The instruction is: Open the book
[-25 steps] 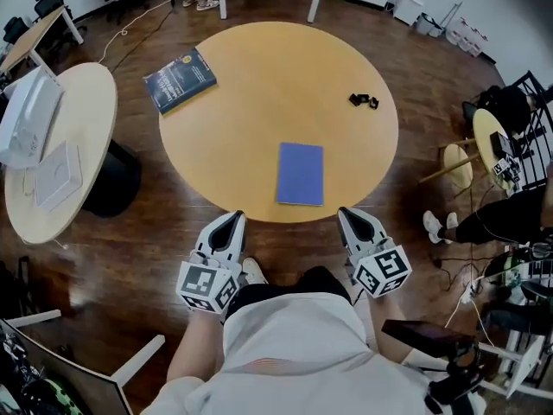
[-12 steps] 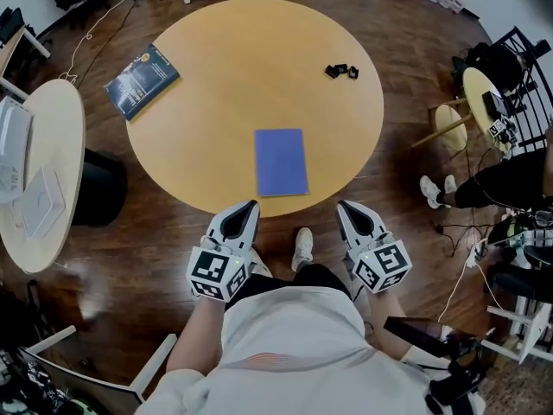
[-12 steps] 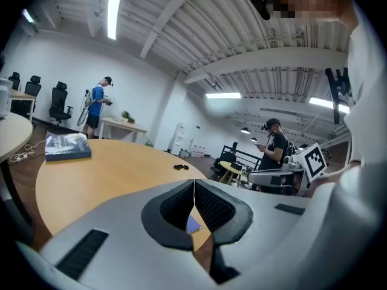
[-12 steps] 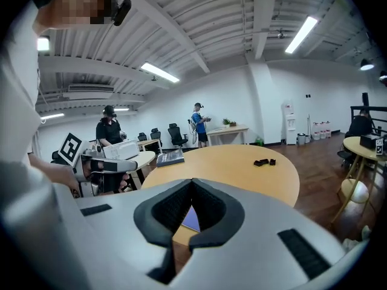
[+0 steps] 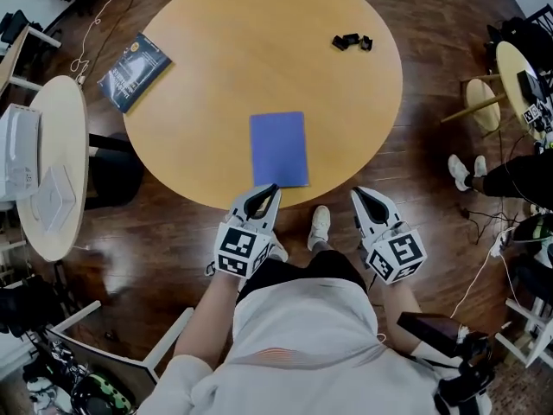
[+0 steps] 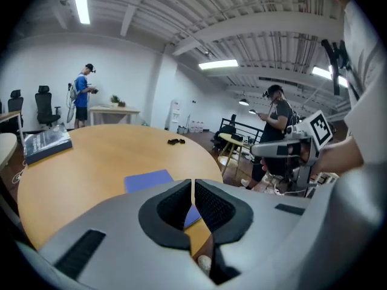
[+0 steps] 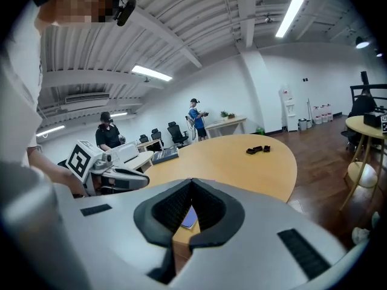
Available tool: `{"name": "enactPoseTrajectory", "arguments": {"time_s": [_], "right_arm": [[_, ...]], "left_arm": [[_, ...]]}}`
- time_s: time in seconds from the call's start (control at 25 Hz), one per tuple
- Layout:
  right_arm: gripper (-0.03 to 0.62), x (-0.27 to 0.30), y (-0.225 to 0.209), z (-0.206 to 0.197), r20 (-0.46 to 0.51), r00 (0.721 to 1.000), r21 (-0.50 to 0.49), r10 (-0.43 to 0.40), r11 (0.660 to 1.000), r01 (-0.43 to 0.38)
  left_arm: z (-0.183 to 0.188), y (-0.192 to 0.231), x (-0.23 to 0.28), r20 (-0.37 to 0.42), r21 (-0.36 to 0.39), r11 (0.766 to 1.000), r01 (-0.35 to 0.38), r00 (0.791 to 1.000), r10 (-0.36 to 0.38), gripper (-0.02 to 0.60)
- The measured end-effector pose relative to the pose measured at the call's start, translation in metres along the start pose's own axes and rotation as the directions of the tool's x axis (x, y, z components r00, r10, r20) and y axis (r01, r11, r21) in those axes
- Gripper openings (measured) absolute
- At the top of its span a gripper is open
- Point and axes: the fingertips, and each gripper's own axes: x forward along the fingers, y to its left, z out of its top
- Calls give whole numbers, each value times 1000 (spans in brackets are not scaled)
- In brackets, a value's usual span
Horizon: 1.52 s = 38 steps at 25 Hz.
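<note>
A dark-covered book (image 5: 134,60) lies at the left rim of the smooth round wooden table (image 5: 199,24). The flat blue book (image 5: 278,149) rests closed near the front edge. The left gripper (image 5: 269,189) is clenched empty just beside it, and the right gripper (image 5: 362,195) is likewise clenched off the edge. Only the gripper views show standing people (image 6: 81,95).

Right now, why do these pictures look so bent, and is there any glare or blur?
Head view: fisheye curving at the edges, a pale sheen on the wood floor. Left gripper view: black rounded corners, ceiling light blown out white. Right gripper view: same dark corners, a mosaic patch at top left.
</note>
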Motion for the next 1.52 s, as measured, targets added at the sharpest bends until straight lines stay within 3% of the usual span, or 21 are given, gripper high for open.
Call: {"name": "enactPoseTrajectory", "arguments": {"time_s": [0.24, 0.4, 0.56, 0.76, 1.08, 1.4, 1.52], "right_arm": [[-2, 0, -14, -22, -35, 999, 41, 33, 999, -31], [-3, -2, -24, -23, -41, 998, 50, 44, 998, -42], [-2, -7, -36, -28, -40, 999, 43, 24, 999, -22], [-2, -9, -47, -36, -50, 999, 68, -6, 998, 9], [-2, -18, -55, -45, -63, 998, 101, -29, 994, 36], [-2, -18, -53, -45, -61, 998, 105, -32, 994, 38], [-2, -18, -53, -48, -57, 998, 108, -32, 993, 38]], "left_arm": [[-35, -10, 55, -150, 23, 999, 44, 988, -40, 37], [-61, -19, 83, -272, 63, 995, 80, 960, -60, 126], [-79, -29, 104, -362, 145, 984, 101, 931, -43, 178], [-106, -26, 119, -445, 230, 970, 78, 895, 34, 179], [-117, -24, 128, -455, 301, 953, 30, 883, 116, 173], [-117, -23, 132, -462, 357, 934, 23, 873, 155, 82], [-118, -24, 133, -464, 366, 930, 25, 871, 159, 80]]}}
